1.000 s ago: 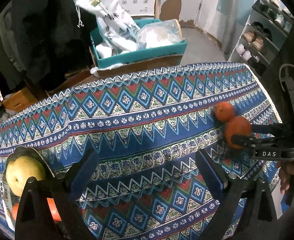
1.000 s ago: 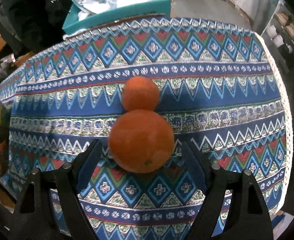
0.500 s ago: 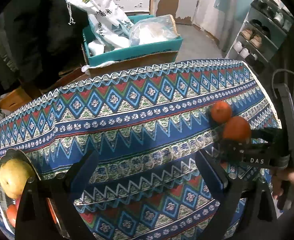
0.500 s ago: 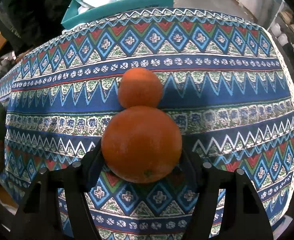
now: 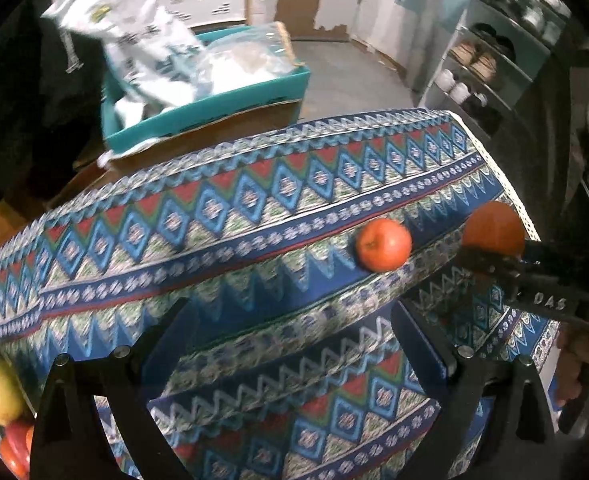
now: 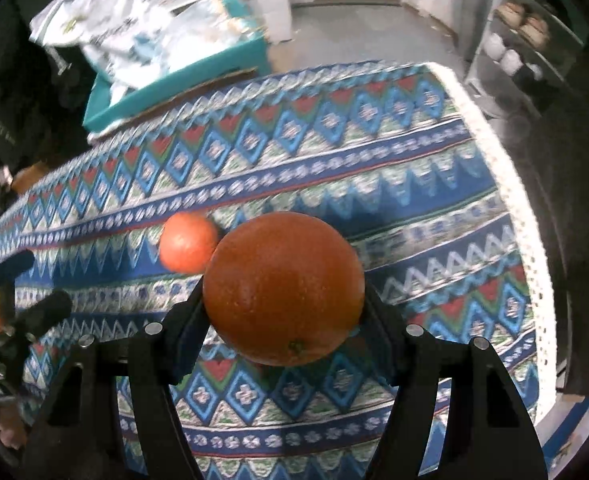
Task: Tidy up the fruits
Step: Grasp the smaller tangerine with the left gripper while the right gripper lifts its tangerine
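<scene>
Right hand-held gripper: your pads are pressed on the large round orange at centre frame, clear of the patterned-cloth desk. Risk: a rounded peel may slip out. Left hand-held gripper gapes empty; small orange sits centre right.

The tablecloth is seen to be woven cloth, matt, edged with white lace. The large orange is shown with a pitted, faintly glossy peel; the small orange appears smoother and shinier. Matt black plastic is noted on the right gripper, with 4 bright metal screw heads. The bags look like crinkled glossy plastic.
</scene>
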A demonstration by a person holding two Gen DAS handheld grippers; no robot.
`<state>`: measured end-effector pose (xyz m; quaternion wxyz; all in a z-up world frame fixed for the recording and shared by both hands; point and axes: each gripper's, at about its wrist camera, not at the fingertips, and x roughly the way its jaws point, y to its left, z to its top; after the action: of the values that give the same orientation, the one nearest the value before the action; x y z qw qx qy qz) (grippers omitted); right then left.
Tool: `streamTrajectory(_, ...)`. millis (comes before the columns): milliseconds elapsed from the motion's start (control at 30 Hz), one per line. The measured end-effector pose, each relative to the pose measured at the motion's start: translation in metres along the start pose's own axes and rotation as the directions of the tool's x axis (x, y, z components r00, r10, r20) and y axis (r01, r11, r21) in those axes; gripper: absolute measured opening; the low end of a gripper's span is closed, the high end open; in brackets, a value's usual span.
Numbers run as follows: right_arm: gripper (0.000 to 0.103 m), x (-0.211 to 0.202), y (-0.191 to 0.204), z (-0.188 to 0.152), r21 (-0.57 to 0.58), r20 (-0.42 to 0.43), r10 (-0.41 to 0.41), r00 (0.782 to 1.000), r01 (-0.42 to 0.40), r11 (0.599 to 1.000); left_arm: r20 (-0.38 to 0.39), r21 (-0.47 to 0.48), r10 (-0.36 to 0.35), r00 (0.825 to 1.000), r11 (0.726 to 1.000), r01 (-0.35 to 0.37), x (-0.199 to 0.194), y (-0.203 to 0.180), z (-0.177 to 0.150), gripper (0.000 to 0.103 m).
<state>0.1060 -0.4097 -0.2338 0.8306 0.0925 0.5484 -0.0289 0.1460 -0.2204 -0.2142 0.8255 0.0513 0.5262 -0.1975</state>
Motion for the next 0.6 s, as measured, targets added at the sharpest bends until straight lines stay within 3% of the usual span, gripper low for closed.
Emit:
streamTrajectory(233,0.069,-0.008,-0.022,0.009,0.043,0.033,-0.036,0.999,0.035,0.998,-0.022,0.030,-0.040,0.999,0.999,0.041,0.026,-0.028,0.019,0.098)
streamTrajectory(600,0.069,0.002,-0.041,0.002,0.078,-0.012,-0.037,0.999,0.037,0.996,-0.080,0.033,-0.062,0.995,0.997,0.065,0.071,-0.050,0.032,0.098)
